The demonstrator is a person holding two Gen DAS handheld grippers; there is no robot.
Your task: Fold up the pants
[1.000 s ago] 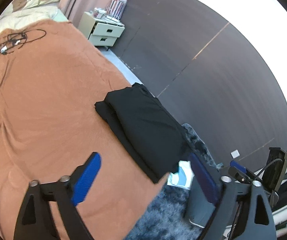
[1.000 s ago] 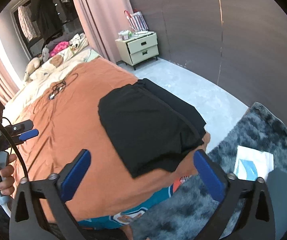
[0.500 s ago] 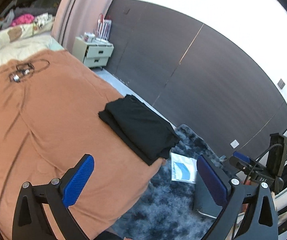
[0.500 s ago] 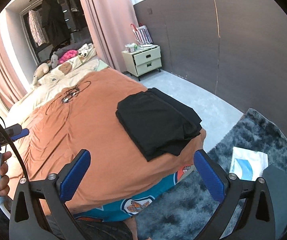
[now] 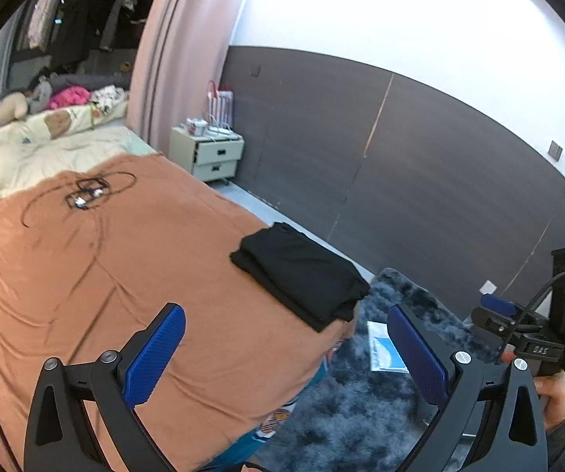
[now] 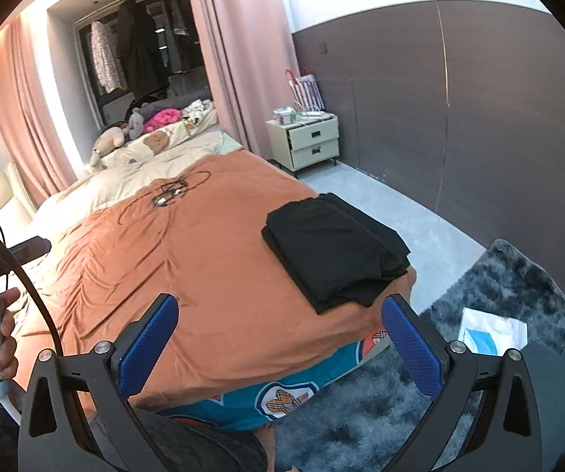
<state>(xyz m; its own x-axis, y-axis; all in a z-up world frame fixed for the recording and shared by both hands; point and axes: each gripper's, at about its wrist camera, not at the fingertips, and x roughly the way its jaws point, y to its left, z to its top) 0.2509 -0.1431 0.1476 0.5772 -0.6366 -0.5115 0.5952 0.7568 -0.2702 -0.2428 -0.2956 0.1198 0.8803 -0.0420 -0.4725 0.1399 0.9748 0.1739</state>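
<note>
The black pants (image 5: 302, 271) lie folded in a compact rectangle on the orange bedspread (image 5: 125, 259), at the bed's near right corner; they also show in the right wrist view (image 6: 333, 251). My left gripper (image 5: 282, 338) is open and empty, held well back from the pants above the bed's foot edge. My right gripper (image 6: 278, 334) is open and empty, also pulled back, over the bed's foot edge. Neither gripper touches the pants.
A black cable with a small device (image 6: 170, 190) lies on the bedspread further up. A cream nightstand (image 6: 308, 143) stands by the dark wall. A shaggy grey rug (image 6: 479, 314) with a white and blue packet (image 6: 491, 332) lies beside the bed. Pillows and soft toys (image 6: 144, 133) at the head.
Both grippers have pulled back and up from the folded pants, which now look smaller and further off. The pants lie unmoved on the bed.
</note>
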